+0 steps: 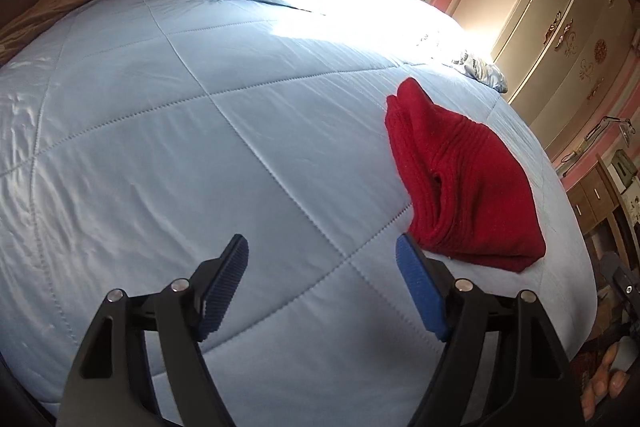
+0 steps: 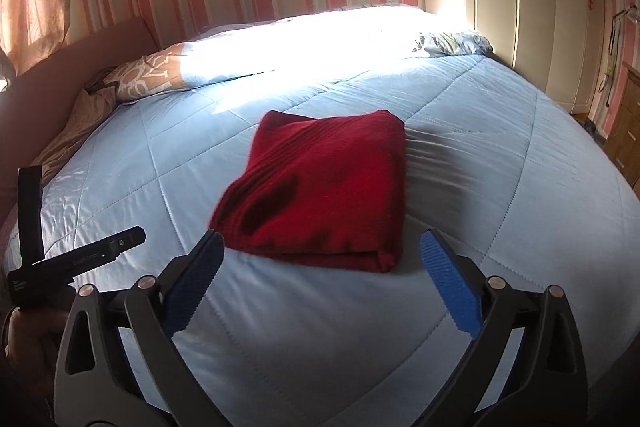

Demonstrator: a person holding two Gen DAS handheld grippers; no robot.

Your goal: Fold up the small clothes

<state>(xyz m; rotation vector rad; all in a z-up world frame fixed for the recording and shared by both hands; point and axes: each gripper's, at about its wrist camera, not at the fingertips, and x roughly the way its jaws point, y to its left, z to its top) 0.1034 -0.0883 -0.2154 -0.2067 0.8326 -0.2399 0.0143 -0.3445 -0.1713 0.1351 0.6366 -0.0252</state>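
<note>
We see the folded red garment (image 2: pixel 320 191) mid-frame on the blue bed (image 2: pixel 500 187). Left tool (image 1: pixel 322 259) and right tool (image 2: pixel 320 251) both released, holding nothing.

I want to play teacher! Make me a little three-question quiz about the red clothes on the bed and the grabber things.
1. True or false: the red sweater lies folded on the blue quilt.
2. What does the right gripper hold? A) the sweater B) nothing C) a pillow
3. Fill in: the left gripper has its jaws ____.

Key: 1 true; 2 B; 3 open.
</note>
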